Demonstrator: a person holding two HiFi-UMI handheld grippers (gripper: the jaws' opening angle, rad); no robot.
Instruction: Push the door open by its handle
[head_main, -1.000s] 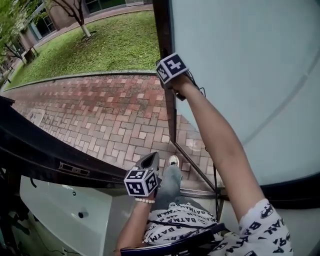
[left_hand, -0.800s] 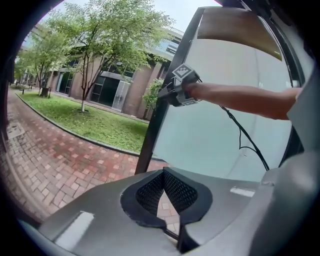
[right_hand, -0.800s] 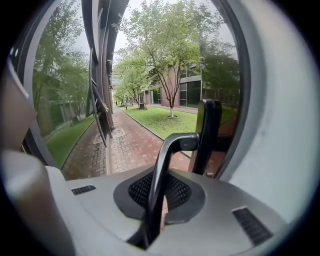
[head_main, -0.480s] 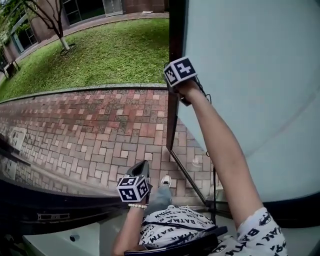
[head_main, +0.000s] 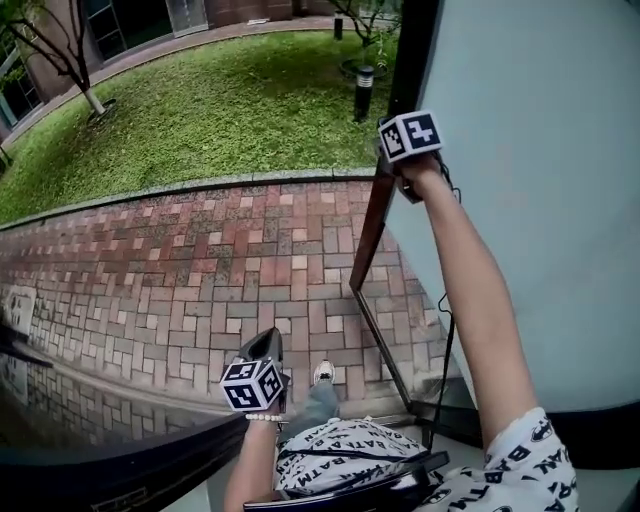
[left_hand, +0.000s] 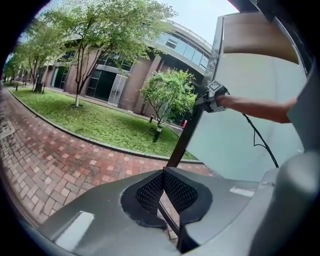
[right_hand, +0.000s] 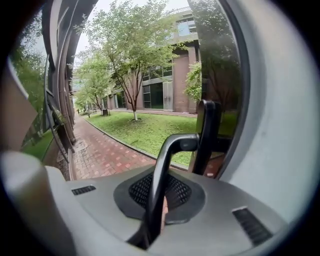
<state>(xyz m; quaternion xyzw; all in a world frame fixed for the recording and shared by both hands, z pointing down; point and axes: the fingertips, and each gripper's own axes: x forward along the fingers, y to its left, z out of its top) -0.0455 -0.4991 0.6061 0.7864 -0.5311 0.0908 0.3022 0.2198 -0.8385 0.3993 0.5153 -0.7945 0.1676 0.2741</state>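
The door (head_main: 540, 200) is a pale frosted pane in a dark frame (head_main: 385, 200), swung outward over the brick path. My right gripper (head_main: 400, 160) is raised at the door's edge on an outstretched arm. In the right gripper view its jaws (right_hand: 161, 197) are shut on the black bent door handle (right_hand: 172, 145), which runs up between the pads to its post (right_hand: 207, 135). My left gripper (head_main: 264, 348) hangs low by my hip, pointing out at the paving. Its pads (left_hand: 150, 187) meet with nothing between them. The right gripper (left_hand: 212, 97) also shows from the left gripper view.
Red brick paving (head_main: 200, 280) lies beyond the doorway, then a lawn (head_main: 220, 110) with a short dark bollard (head_main: 363, 90) and trees. A dark reflective panel (head_main: 90, 470) runs along the lower left. My shoe (head_main: 322, 373) stands at the threshold. A cable (head_main: 440, 370) hangs under my right arm.
The door has swung further outward and its edge has moved right with my right gripper on the handle. The dark frame at the left has dropped lower in view. The left gripper stays low.
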